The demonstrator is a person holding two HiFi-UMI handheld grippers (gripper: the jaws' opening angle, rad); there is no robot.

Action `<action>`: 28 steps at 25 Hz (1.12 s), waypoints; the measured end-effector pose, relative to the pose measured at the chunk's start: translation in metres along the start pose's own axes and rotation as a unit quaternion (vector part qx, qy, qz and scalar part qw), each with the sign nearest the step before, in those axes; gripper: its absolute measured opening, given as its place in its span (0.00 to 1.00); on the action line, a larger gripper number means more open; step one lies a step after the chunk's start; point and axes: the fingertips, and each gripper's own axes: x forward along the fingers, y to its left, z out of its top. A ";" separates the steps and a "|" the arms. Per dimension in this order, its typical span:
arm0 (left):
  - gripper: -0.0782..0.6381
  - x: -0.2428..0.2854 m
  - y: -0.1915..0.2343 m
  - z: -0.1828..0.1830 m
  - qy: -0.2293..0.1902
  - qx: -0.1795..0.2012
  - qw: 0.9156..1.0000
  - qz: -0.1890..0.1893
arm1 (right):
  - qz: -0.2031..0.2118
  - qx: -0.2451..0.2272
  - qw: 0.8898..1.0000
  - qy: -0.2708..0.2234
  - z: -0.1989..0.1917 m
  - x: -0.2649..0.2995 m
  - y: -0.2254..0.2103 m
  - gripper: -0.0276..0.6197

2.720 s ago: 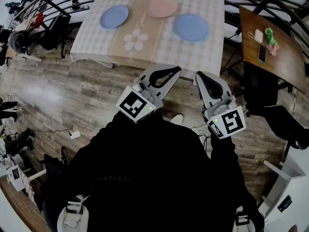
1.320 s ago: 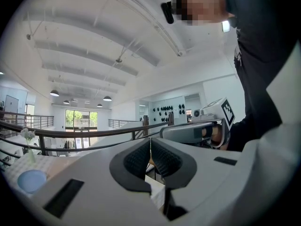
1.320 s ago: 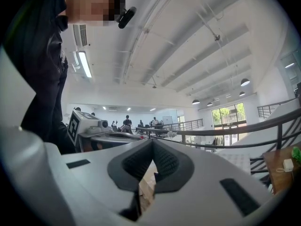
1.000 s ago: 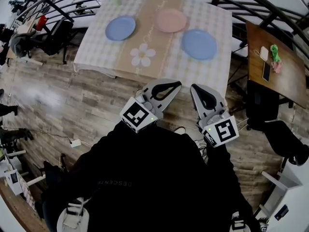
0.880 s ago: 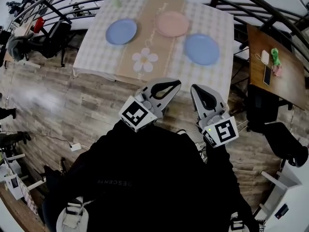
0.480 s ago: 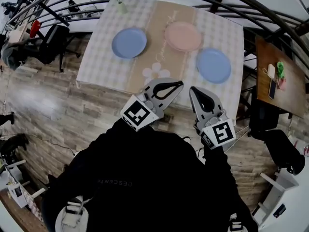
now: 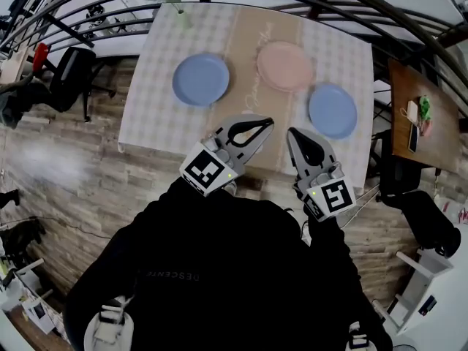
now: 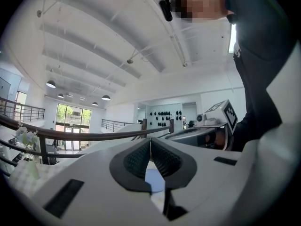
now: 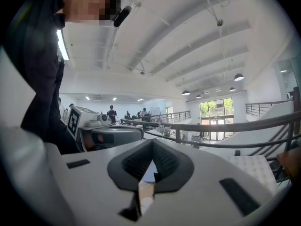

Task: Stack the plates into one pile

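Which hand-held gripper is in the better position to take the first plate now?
Probably the right. The right hand-held gripper is closest to the near blue plate, which lies on its side of the table. The left hand-held gripper would have to cross over it. Both are shut and empty.

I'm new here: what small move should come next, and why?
Probably open the right hand-held gripper and reach it toward the near rim of the right blue plate. Both it and the left hand-held gripper are shut and empty above the table edge, and that plate, the pink plate and the left blue plate lie apart, none stacked.
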 end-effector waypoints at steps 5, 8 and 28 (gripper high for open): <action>0.14 -0.013 0.032 0.001 -0.002 -0.003 1.000 -0.021 | -0.023 0.000 1.000 0.005 0.005 0.033 0.003 0.05; 0.14 -0.017 0.045 -0.001 -0.008 0.001 0.999 -0.040 | -0.039 0.000 0.999 0.007 0.007 0.050 0.005 0.05; 0.14 0.030 0.052 -0.002 -0.012 -0.006 0.998 -0.055 | -0.060 0.001 0.998 0.006 0.013 0.045 -0.043 0.05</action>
